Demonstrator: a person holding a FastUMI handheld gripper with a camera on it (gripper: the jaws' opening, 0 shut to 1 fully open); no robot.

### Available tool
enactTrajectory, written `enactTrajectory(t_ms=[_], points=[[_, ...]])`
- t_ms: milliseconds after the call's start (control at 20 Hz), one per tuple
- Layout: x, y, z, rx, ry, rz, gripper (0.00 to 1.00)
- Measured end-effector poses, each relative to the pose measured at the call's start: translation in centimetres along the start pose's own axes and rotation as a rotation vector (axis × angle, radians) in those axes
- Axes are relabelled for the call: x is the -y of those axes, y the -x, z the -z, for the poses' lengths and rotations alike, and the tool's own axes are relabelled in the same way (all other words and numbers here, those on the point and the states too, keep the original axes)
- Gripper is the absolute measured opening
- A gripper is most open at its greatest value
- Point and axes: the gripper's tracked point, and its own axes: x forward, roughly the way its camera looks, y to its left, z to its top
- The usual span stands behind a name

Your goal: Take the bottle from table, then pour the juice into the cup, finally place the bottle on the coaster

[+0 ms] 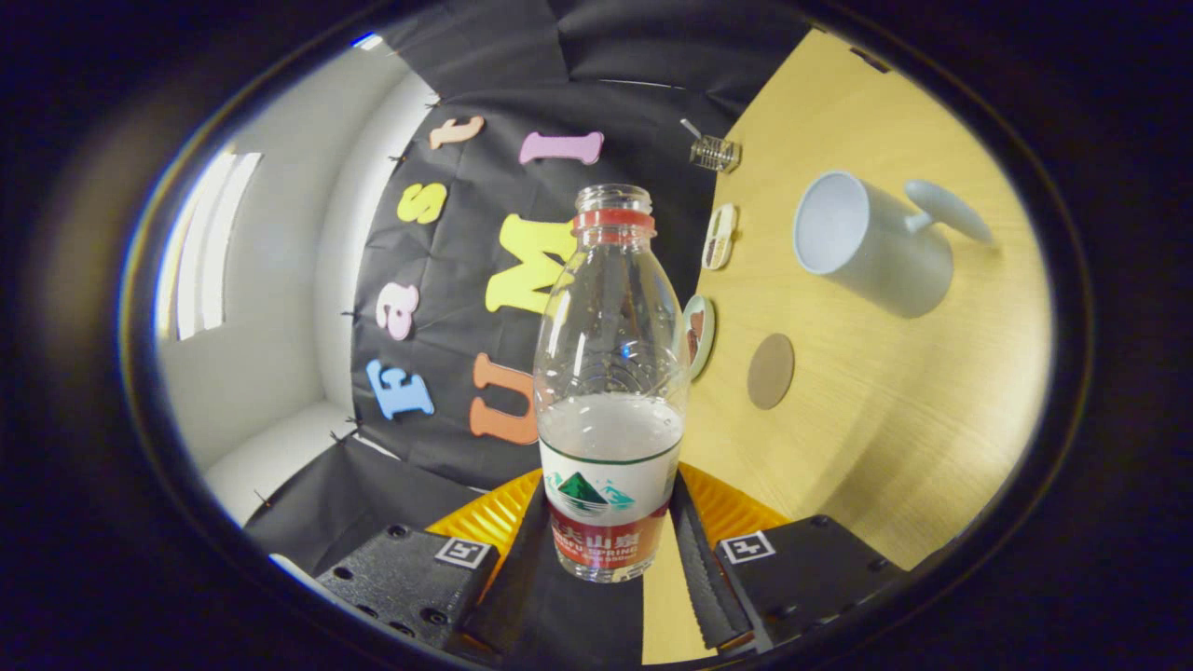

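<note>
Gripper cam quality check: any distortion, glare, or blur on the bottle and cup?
Gripper view: strong fisheye bending, the table tilted sideways; bottle sharp between the fingers of the gripper, small highlights on its clear plastic; cup in focus, casting a soft shadow; bright window glare beyond the wall cloth.

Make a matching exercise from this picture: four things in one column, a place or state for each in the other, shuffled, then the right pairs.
Things:
1. bottle
2. cup
3. coaster
4. hand-held gripper

Places or states:
A. round flat disc, bare, on the table between the bottle and the cup
B. shut on the bottle's labelled lower part
C. uncapped, partly filled, between the fingers
D. white, with a handle, beyond the coaster

Pairs: 1-C, 2-D, 3-A, 4-B
</note>
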Motion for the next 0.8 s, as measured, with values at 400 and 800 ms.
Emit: enactTrajectory(t_ms=[400,800], points=[[0.8,-0.9,0.5,-0.015,-0.116,0.036,0.75],[0.7,-1.2,0.0,0.003,-0.226,0.050,0.75]])
